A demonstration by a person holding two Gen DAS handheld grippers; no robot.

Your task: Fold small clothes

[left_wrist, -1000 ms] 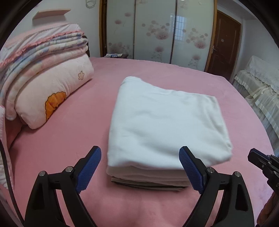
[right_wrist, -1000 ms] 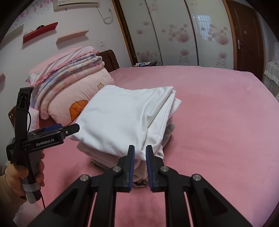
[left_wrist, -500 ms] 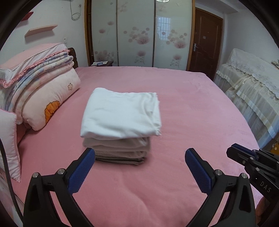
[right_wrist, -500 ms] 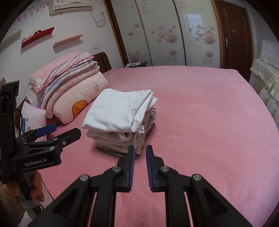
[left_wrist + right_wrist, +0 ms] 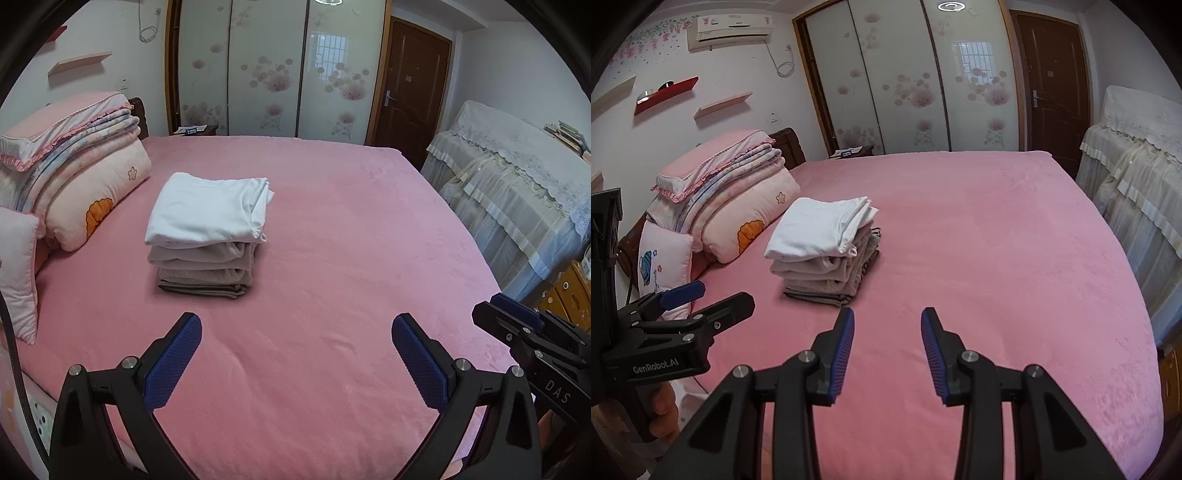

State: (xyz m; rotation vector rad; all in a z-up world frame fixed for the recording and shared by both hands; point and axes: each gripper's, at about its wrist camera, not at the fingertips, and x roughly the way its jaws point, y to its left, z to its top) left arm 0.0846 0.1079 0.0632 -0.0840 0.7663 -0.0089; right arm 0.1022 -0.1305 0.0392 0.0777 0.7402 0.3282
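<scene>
A stack of folded clothes (image 5: 207,236) lies on the pink bed (image 5: 332,258), with a white garment (image 5: 203,206) on top and beige and grey ones beneath. It also shows in the right wrist view (image 5: 823,251). My left gripper (image 5: 295,332) is wide open and empty, well back from the stack. My right gripper (image 5: 887,321) is open and empty, also back from the stack. The left gripper shows at the left of the right wrist view (image 5: 701,299), and the right gripper shows at the right edge of the left wrist view (image 5: 517,317).
Folded quilts and pillows (image 5: 74,166) are piled left of the stack at the headboard. A small pink cushion (image 5: 665,258) leans beside them. Lace-covered furniture (image 5: 517,192) stands right of the bed. Wardrobe doors (image 5: 266,66) and a brown door (image 5: 410,85) are behind.
Both grippers have pulled back from the stack toward the near edge of the bed. The right gripper has opened from shut. The stack stays in place.
</scene>
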